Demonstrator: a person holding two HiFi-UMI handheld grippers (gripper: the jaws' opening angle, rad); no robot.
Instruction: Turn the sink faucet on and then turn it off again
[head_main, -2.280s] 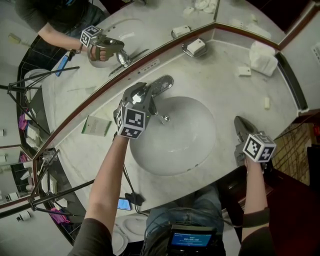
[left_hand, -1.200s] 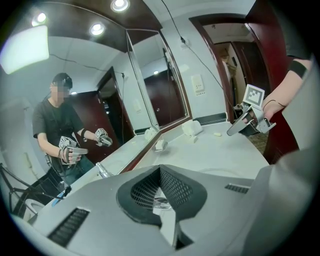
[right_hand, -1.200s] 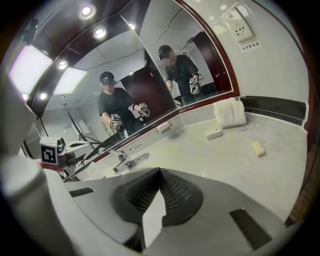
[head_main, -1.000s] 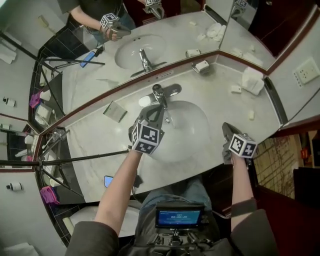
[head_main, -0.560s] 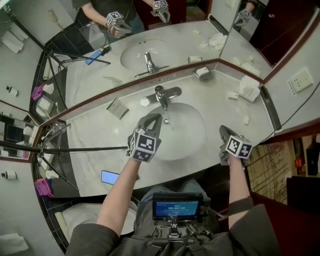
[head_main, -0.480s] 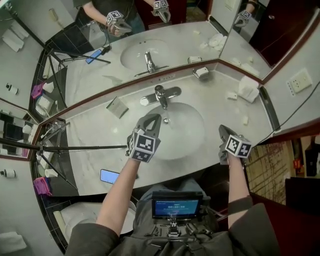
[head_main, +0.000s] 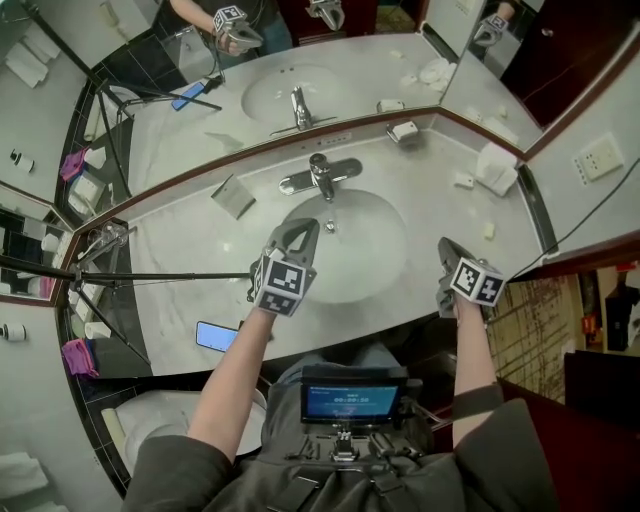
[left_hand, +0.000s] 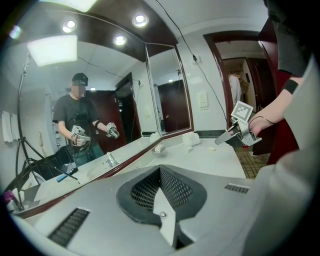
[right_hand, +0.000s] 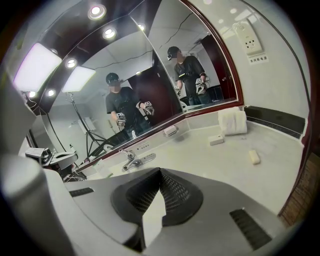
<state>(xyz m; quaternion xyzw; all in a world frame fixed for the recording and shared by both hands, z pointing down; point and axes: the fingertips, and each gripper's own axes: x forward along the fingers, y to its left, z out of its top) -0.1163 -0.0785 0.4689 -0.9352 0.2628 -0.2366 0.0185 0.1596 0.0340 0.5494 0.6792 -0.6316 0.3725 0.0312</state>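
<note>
Fingertips of the left gripper (head_main: 306, 228) meet with nothing between them, and its own view shows the two dark pads closed into one wedge. It hangs over the near left part of the sink basin (head_main: 365, 255), pointing toward the faucet (head_main: 320, 176) but well short of it. The right gripper (head_main: 445, 245) is likewise closed and empty, held over the front right edge of the countertop (head_main: 450, 205), well apart from the faucet. The faucet stands at the back edge of the countertop, centred behind the basin and just in front of the mirror (head_main: 190, 110). I can make out no stream from its spout, and the lever's exact position is too small to read. Neither gripper is touching it, so the task looks finished or between touches. If the lever needs another push, the closed left tips should come straight in over the basin, press it squarely and stop as soon as the flow changes. A folded card (head_main: 233, 196) lies left of the faucet and a phone (head_main: 217, 336) sits on the front left edge, both out of that path.
</note>
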